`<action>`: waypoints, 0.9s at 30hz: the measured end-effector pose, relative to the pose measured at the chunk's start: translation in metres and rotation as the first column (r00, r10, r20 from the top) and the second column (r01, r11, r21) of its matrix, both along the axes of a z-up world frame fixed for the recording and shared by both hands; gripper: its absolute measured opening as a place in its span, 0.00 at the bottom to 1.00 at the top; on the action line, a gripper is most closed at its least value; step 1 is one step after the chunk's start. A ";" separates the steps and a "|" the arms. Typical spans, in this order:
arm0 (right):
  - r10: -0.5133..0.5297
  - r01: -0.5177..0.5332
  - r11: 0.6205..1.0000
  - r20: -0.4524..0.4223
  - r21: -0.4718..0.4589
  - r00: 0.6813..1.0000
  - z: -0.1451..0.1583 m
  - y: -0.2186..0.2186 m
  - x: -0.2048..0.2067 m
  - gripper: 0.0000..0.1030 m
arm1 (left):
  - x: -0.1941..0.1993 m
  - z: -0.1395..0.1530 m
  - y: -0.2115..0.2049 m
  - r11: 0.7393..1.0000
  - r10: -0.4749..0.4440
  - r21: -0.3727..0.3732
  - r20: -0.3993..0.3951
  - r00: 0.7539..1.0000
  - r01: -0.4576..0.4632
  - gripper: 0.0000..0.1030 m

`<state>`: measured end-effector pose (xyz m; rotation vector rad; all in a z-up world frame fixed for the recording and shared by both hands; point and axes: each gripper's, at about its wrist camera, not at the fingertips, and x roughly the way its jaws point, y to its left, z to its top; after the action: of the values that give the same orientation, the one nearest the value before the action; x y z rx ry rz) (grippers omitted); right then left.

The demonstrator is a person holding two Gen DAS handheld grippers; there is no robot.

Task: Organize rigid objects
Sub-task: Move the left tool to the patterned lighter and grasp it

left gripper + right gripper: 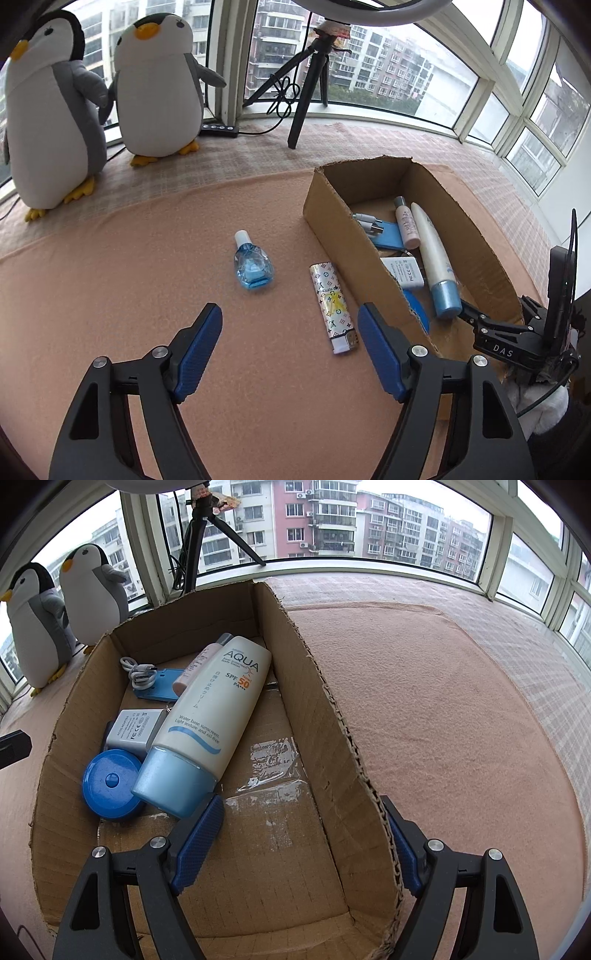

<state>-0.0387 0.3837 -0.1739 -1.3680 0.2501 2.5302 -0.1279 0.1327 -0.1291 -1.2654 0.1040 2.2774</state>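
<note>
- Left gripper (290, 325): spread wide, holding nothing, poised above the peach cloth (110, 277).
- Just ahead, nearer its right finger: patterned lighter (334, 308) flat on the cloth, close beside the cardboard box (341, 225), outside it.
- Further ahead: small blue bottle (252, 267) with a white cap, lying on the cloth, apart from the lighter.
- Right gripper (304, 816): spread wide, empty, straddling the box's right wall (332, 716); left finger inside, just beside the sunscreen tube (218, 705), right finger outside.
- Inside the box: sunscreen tube with pale blue cap, round blue case (110, 782), white charger (135, 729), small pink bottle (195, 668), coiled white cable (138, 672) on a flat blue piece (162, 690).
- Beyond, by the window: two plush penguins (92, 99) and a black tripod (306, 85).
</note>
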 end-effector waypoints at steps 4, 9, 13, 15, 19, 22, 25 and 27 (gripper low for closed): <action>0.000 0.000 1.000 0.000 0.000 1.000 0.000 0.000 0.000 0.76 | 0.009 -0.014 0.009 0.999 -0.032 -0.024 0.015 0.999 0.032 0.62; 0.000 0.000 1.000 -0.001 -0.001 1.000 0.000 0.000 0.000 0.76 | 0.013 -0.024 0.021 0.997 -0.074 -0.024 0.034 0.997 0.074 0.54; 0.000 0.000 1.000 0.000 -0.001 1.000 0.000 0.000 0.000 0.76 | 0.014 -0.030 0.031 0.993 -0.109 -0.030 0.047 0.993 0.110 0.50; 0.000 0.000 1.000 0.000 -0.001 1.000 0.000 0.000 0.000 0.76 | 0.013 -0.032 0.033 0.993 -0.109 -0.032 0.051 0.993 0.111 0.50; 0.000 0.000 1.000 0.000 -0.001 1.000 0.000 0.000 0.000 0.76 | 0.011 -0.034 0.036 0.993 -0.108 -0.033 0.056 0.993 0.110 0.46; 0.000 0.000 1.000 0.000 -0.001 1.000 0.000 0.000 0.000 0.77 | 0.011 -0.034 0.037 0.993 -0.106 -0.037 0.055 0.993 0.108 0.46; 0.000 0.000 1.000 0.000 0.000 1.000 0.000 0.000 -0.001 0.77 | 0.011 -0.036 0.040 0.994 -0.103 -0.042 0.057 0.993 0.106 0.44; 0.000 0.000 1.000 0.000 -0.001 1.000 0.000 0.001 0.000 0.77 | 0.012 -0.037 0.042 0.994 -0.102 -0.045 0.058 0.993 0.104 0.43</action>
<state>-0.0391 0.3843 -0.1739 -1.3684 0.2508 2.5300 -0.1163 0.1744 -0.1659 -1.3158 0.2000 2.1621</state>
